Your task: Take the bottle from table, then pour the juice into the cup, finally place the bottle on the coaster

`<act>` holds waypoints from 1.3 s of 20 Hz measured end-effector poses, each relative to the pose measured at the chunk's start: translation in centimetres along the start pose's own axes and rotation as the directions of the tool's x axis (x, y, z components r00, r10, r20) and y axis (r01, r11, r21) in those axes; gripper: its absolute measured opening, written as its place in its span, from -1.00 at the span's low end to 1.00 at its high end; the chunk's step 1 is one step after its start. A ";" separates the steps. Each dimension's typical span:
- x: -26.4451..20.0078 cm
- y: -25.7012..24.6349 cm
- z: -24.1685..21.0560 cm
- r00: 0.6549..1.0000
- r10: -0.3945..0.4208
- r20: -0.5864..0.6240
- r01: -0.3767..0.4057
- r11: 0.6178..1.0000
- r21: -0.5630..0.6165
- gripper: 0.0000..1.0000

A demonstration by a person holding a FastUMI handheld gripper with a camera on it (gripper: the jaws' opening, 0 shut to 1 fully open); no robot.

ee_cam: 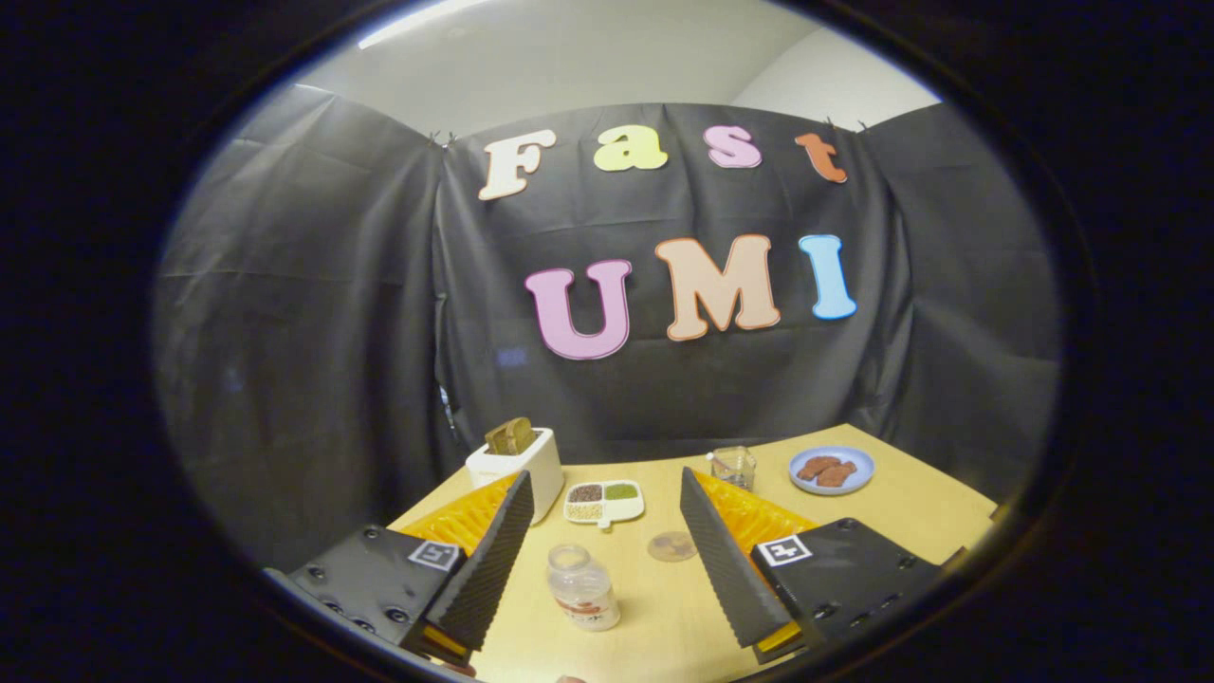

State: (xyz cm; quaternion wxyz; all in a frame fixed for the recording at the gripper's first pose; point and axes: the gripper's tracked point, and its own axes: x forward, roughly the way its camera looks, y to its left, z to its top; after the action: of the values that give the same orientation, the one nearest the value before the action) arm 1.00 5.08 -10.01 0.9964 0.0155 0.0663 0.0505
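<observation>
Table (910, 517): wood top, everything sits on it. Gripper (607, 555) hovers above it, jaws wide apart, holding nothing.

Toaster (517, 474): beyond the left finger, touching its line of sight, bread in the slot. Likely obstruction if the approach drifts left.

Plate (832, 470): well beyond the right finger, brown food on it. Out of the way.

Tray (604, 503): small divided dish beyond the jaws, just beside the toaster.

Bottle (582, 588): upright between the jaws, nearer the left finger, no cap visible. Not gripped yet. Risks: off-centre, so the left finger may hit first and shove or tip it; open mouth means any knock spills; clear plastic may squash or slip under a hard close.

Cup (733, 467): clear, beyond the right finger, partly hidden by it, near the plate. Small mouth, so a pour could miss or nudge it over.

Coaster (672, 545): flat disc between the jaws, just ahead of the bottle. Thin, easy to land the bottle half off it.

Writing: bottle label too blurred to read. Square markers on the gripper body, no readable text.
</observation>
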 end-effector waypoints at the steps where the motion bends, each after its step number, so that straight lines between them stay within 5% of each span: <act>1: 0.2 0.3 -0.7 1.000 0.005 -0.012 -0.005 1.000 0.005 0.96; 15: 4.7 3.1 -14.9 0.945 0.026 -0.327 -0.031 0.999 -0.012 0.95; 26: 7.1 1.6 -20.6 0.874 -0.059 -0.482 0.019 0.996 -0.087 0.85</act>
State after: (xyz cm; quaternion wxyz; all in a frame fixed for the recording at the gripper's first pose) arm 5.10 7.95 -31.24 0.9488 -0.0384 0.3116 0.0354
